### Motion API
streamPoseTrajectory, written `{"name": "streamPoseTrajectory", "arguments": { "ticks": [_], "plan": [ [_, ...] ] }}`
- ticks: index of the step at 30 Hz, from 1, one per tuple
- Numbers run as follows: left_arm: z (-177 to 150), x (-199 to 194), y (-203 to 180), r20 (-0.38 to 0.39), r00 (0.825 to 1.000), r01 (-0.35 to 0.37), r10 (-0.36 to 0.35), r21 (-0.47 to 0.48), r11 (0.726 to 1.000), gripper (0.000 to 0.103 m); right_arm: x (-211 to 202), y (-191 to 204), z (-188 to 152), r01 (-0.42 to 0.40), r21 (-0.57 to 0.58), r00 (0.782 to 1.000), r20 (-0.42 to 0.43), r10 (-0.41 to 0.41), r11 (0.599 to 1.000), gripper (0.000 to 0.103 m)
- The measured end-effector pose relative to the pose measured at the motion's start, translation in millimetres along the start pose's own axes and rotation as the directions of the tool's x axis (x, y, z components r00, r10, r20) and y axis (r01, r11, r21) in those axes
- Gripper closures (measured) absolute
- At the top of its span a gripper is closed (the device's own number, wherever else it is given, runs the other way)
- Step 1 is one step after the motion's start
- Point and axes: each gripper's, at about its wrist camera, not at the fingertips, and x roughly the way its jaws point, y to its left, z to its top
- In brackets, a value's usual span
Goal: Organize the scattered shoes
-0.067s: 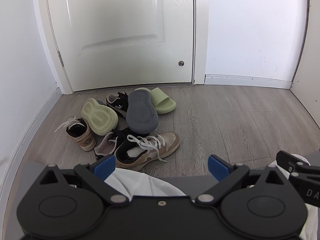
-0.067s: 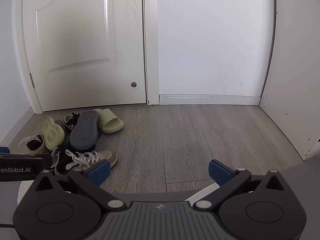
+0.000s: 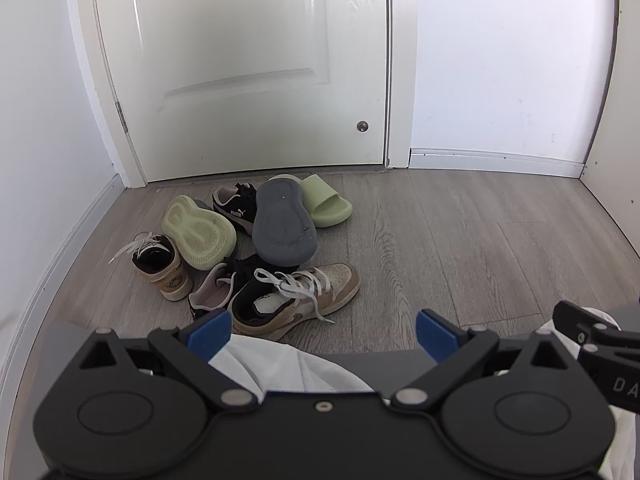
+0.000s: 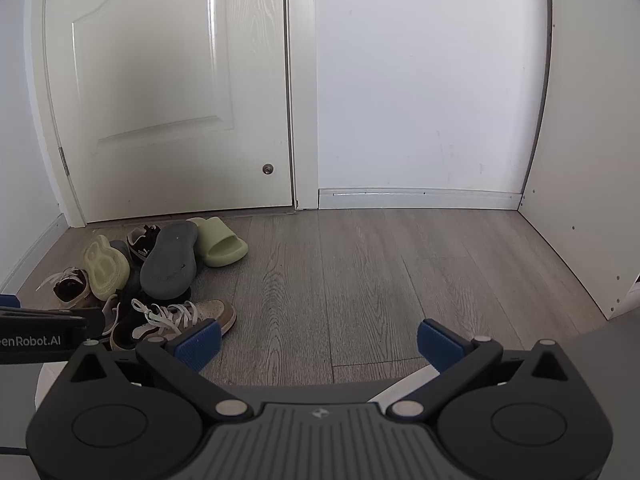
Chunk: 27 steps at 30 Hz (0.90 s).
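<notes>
**Inspector:** Start with the largest item. Where do the shoes lie?

**Assistant:** In one heap on the wood floor [image 3: 460,240], toward its far left corner, just short of the white door [image 3: 240,60]. Nothing is sorted yet. The grey slide [image 3: 284,228] lies sole up, propped across the other shoes; that is the main hazard. Pull a lower shoe first and I judge it will tip or slide off.

**Inspector:** Next?

**Assistant:** The tan sneaker [image 3: 304,300] is nearest, with loose white laces [image 3: 296,286] trailing over its side. A grip on the laces alone would likely leave the shoe dangling or dropped. A black sneaker [image 3: 218,290] is wedged against it and could be dragged along.

**Inspector:** The rest?

**Assistant:** A pale green slide [image 3: 198,232] lies sole up, resting against a second tan sneaker [image 3: 162,266] near the left wall. Its partner [image 3: 326,204] sits upright by the door, and a black and white sneaker [image 3: 238,210] lies between them. The pairs are split, so mismatching is a risk. How many shoes lie buried is hard to tell.

**Inspector:** The tools?

**Assistant:** The left gripper [image 3: 323,334] and the right gripper [image 4: 318,344] are both spread wide and hold nothing, hovering well back from the heap. The two sit close together, so a shared reach could make them collide.
</notes>
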Motion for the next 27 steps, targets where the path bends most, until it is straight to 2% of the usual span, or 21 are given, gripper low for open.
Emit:
{"name": "streamPoseTrajectory", "arguments": {
  "ticks": [27],
  "plan": [
    [-10,-4,-2,-0.002,1.000,0.006,-0.006,-0.004,1.000,0.004,-8,-10,2,-0.001,-0.003,1.000,-0.009,0.001,1.000,0.000]
  ]
}}
